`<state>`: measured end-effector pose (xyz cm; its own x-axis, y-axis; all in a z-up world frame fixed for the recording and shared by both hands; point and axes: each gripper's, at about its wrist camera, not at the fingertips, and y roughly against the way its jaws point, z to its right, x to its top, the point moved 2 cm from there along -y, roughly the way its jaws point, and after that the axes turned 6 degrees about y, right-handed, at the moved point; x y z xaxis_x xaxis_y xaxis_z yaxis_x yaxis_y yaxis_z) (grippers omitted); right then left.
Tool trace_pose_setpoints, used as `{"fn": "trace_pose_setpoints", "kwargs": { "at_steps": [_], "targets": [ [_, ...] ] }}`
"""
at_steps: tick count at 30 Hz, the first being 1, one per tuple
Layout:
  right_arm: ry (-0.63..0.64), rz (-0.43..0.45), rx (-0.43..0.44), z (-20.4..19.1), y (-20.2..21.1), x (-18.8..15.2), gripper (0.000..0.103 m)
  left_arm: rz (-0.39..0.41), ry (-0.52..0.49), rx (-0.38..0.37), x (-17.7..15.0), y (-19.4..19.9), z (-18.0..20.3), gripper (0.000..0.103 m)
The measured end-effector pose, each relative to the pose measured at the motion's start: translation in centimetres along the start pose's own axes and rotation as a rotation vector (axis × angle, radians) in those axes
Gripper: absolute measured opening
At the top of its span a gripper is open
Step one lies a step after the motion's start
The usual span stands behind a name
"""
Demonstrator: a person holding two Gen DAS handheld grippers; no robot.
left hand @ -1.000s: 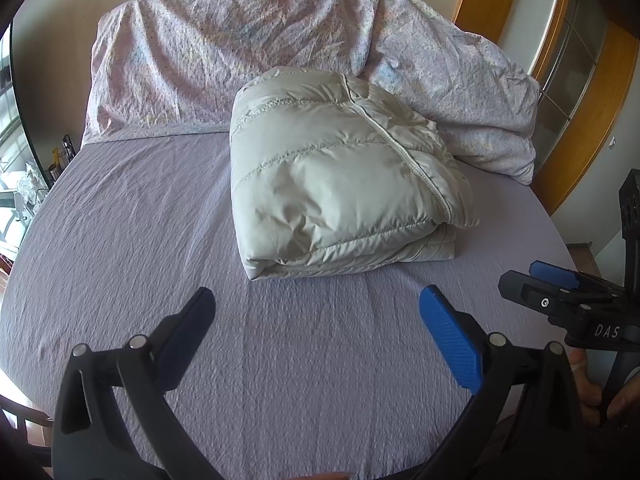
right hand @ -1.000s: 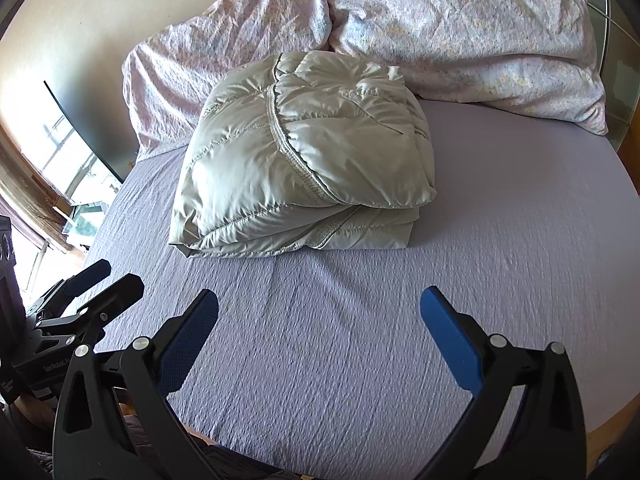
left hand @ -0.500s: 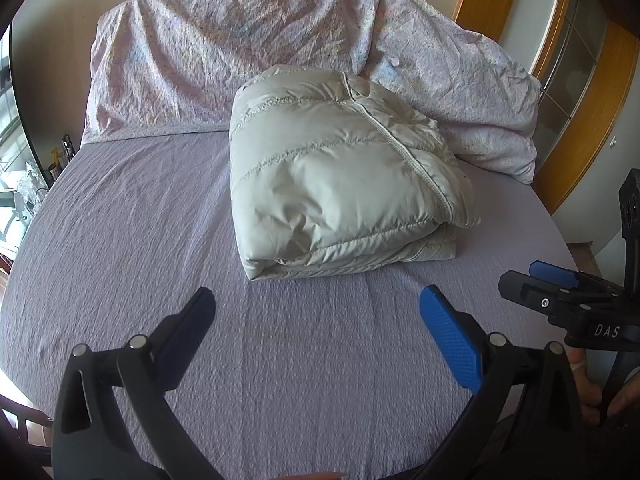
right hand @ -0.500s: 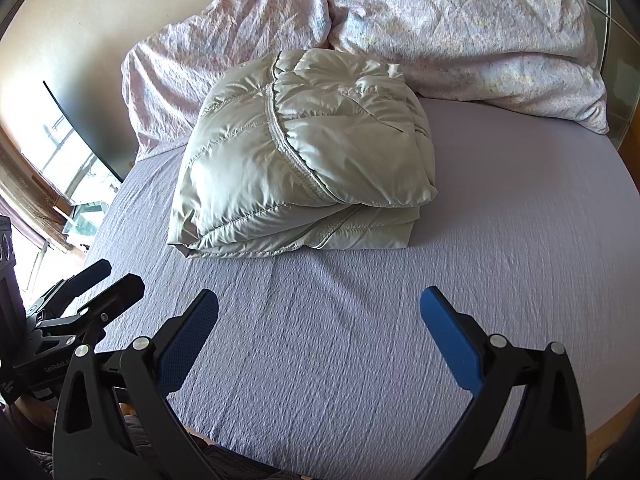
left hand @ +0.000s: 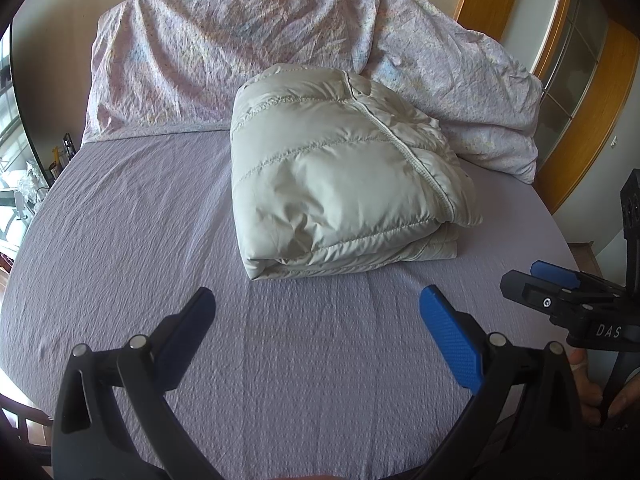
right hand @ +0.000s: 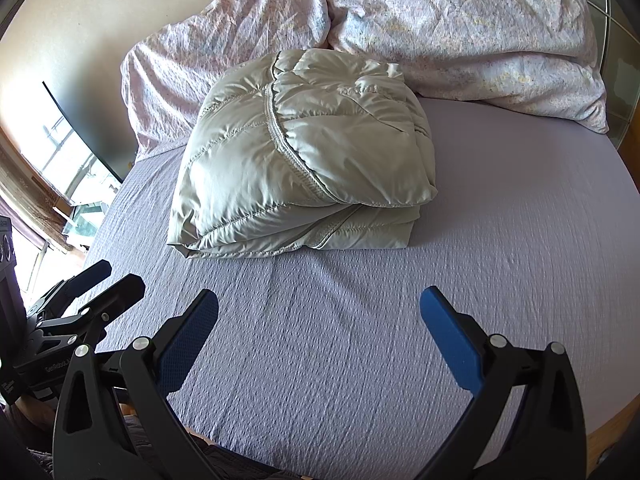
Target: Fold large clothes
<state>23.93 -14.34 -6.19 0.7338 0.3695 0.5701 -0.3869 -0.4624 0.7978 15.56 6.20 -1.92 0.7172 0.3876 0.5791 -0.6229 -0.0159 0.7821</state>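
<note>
Crinkled lilac sheet [left hand: 160, 240], puffy quilted jacket [left hand: 340, 184] folded

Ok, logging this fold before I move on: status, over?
Left claw open, empty. Right claw open, empty. Puffer jacket folded in a compact bundle on the bed sheet, against the pillows. Nothing in the way.
</note>
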Motion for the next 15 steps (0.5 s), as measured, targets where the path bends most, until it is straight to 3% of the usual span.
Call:
{"fn": "trace_pose_setpoints", "kwargs": {
  "at_steps": [15],
  "targets": [
    [-0.002,-0.002,0.003,-0.04,-0.24,-0.15,0.102,-0.001,-0.001,0.0,-0.02,-0.05,-0.08,0.101]
  ]
}}
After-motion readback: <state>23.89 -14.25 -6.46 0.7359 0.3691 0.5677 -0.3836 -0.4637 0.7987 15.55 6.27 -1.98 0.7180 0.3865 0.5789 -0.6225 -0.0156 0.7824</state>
